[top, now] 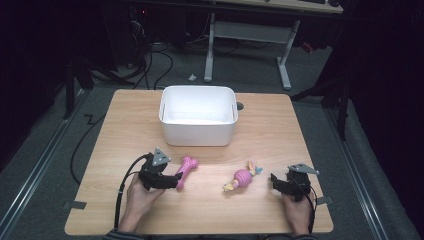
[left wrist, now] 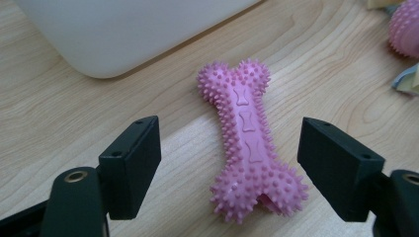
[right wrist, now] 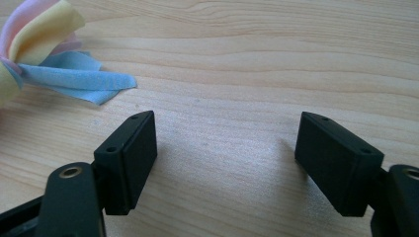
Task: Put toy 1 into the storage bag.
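Note:
A pink spiky rubber bone (top: 186, 170) lies flat on the wooden table (top: 125, 125) in front of the white tub (top: 198, 116). My left gripper (top: 176, 180) is open, and the bone's near end (left wrist: 257, 190) lies between its jaws with a gap on each side. A pink spiky ball with pastel cloth tails (top: 243, 176) rests at centre right. My right gripper (top: 274, 181) stands open over bare wood (right wrist: 227, 148), to the right of that toy, whose blue and yellow tails (right wrist: 64, 74) lie at the upper left.
The white tub's side (left wrist: 123, 34) rises just beyond the bone. The ball toy (left wrist: 407, 29) sits at the far right of the left gripper view. A desk frame and cables stand on the floor behind the table.

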`<state>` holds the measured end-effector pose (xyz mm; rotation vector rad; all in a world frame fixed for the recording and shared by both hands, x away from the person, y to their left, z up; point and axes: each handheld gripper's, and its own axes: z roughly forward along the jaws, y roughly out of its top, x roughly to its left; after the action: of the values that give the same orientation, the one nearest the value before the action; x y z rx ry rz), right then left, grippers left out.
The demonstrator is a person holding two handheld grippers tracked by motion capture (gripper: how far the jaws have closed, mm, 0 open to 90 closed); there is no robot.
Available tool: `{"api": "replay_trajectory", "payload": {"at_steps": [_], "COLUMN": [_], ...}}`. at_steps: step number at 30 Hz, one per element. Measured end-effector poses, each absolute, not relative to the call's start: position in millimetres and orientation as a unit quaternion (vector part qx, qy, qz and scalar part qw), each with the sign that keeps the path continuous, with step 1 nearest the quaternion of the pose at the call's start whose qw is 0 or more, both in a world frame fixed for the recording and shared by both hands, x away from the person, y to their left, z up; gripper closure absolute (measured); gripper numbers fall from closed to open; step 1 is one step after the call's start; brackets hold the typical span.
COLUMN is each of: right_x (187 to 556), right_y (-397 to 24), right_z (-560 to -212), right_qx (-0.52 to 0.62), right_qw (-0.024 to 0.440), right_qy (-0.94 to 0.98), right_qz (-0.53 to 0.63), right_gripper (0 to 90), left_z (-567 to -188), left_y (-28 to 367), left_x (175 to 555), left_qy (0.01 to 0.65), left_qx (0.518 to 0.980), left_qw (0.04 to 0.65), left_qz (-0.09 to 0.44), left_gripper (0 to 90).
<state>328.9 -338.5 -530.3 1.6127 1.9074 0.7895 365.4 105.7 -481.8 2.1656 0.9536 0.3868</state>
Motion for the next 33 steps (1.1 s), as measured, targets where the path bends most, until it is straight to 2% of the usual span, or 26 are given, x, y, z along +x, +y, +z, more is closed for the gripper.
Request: {"api": "replay_trajectory", "payload": {"at_steps": [13, 33], "right_x": [328.9, 328.8], "right_y": [-338.6, -338.3], "right_z": [-530.3, -530.3], "right_qx": [0.594, 0.592], "right_qw": [0.258, 0.257], "right_qy": [0.704, 0.706], "right_qz": [0.291, 0.292], "right_gripper": [24.2, 24.2], "left_z": [-491.2, -507.2], "left_y": [82.5, 69.0], "left_x": [378.8, 389.8], "left_qy": [0.370, 0.394], "left_qx": [0.854, 0.855], "left_qw": [0.339, 0.310], "left_qz": [0.140, 0.129], "left_gripper": [25.2, 32.4]}}
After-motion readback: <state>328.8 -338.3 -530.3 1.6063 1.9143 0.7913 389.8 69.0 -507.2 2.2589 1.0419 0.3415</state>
